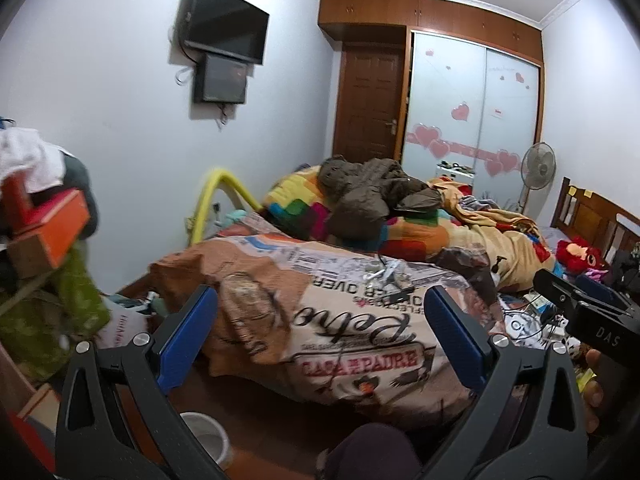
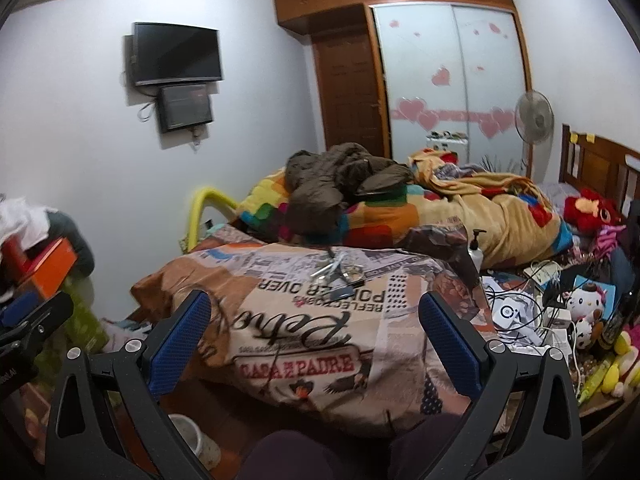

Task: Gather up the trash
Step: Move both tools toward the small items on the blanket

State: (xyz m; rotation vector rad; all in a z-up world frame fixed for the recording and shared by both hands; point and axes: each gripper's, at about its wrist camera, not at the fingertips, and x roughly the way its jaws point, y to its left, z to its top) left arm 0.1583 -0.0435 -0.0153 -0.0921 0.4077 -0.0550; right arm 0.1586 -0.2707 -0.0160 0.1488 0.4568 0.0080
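Both tongs are wide open and hold nothing. The left tongs and the right tongs hang in the air before the bed. The small pile of trash lies on the printed blanket, far from both.

home bedroom: cluttered bed, wardrobe

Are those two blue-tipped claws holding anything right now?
No. The left gripper and the right gripper are both wide open and empty, above the printed quilt, short of the small litter lying on it.
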